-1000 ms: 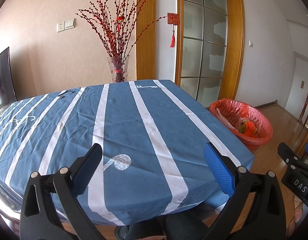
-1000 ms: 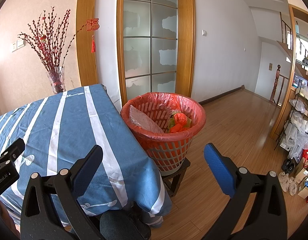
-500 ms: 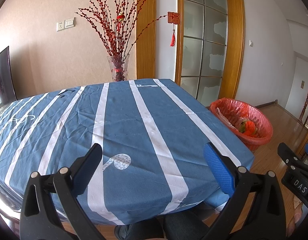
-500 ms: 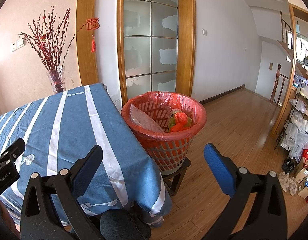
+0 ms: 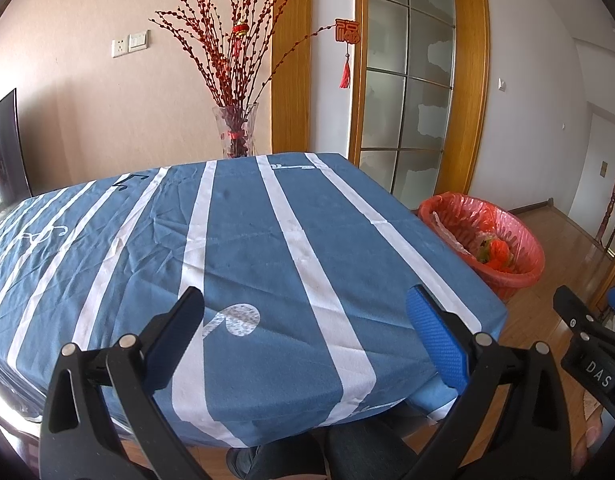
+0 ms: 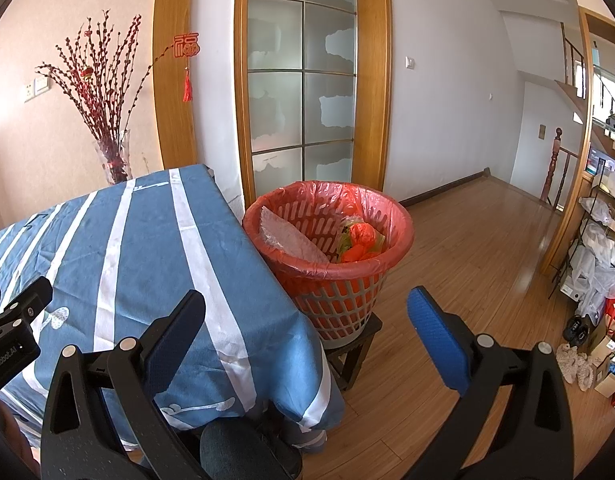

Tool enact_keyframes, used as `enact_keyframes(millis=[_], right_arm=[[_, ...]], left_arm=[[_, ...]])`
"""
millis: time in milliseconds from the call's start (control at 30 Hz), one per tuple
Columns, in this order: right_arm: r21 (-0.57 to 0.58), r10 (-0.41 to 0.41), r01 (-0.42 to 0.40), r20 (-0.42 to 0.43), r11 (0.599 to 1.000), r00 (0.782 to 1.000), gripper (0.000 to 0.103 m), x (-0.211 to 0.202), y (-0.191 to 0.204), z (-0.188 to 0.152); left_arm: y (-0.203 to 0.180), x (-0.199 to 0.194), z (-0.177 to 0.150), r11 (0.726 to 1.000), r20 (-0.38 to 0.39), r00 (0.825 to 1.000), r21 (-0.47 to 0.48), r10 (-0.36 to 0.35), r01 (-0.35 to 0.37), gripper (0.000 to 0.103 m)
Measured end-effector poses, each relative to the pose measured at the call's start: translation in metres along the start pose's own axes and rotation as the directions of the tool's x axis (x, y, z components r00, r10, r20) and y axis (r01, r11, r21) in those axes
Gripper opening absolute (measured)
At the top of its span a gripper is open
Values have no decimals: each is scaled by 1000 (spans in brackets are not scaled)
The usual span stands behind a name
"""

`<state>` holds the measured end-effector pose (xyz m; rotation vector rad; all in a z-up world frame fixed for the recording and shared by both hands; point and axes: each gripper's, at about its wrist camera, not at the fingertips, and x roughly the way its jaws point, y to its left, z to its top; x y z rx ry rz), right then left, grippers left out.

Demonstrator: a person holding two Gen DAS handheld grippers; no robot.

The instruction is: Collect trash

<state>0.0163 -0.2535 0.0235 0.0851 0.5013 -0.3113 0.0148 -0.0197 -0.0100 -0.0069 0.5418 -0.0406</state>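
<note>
Since no trash showed on the surface (image 5: 243, 240), I held both grippers, left gripper (image 5: 305, 320) and right gripper (image 6: 307, 320), apart and empty beside the full bin (image 6: 327, 280).

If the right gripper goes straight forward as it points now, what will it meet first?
Probably the red-lined trash basket. The right gripper is open and empty, and the basket's near wall sits between its fingers, beside the blue tablecloth. Depth is uncertain, so it may pass the rim.

- A table (image 5: 267, 240) draped in a blue cloth with white stripes fills the left wrist view; the cloth top lies bare
- A wooden floor (image 6: 467, 260) carries a small dark stool (image 6: 355, 344), on which stands a red-lined basket (image 6: 327, 292), just beside the table's corner
</note>
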Motion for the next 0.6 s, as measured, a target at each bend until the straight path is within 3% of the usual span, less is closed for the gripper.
enact_keyframes(millis=[600], right_arm=[[0, 4, -4, -10, 1000, 1000, 100, 3, 0, -2]], left_arm=[[1, 1, 0, 1000, -5, 1000, -2, -3, 2, 99]])
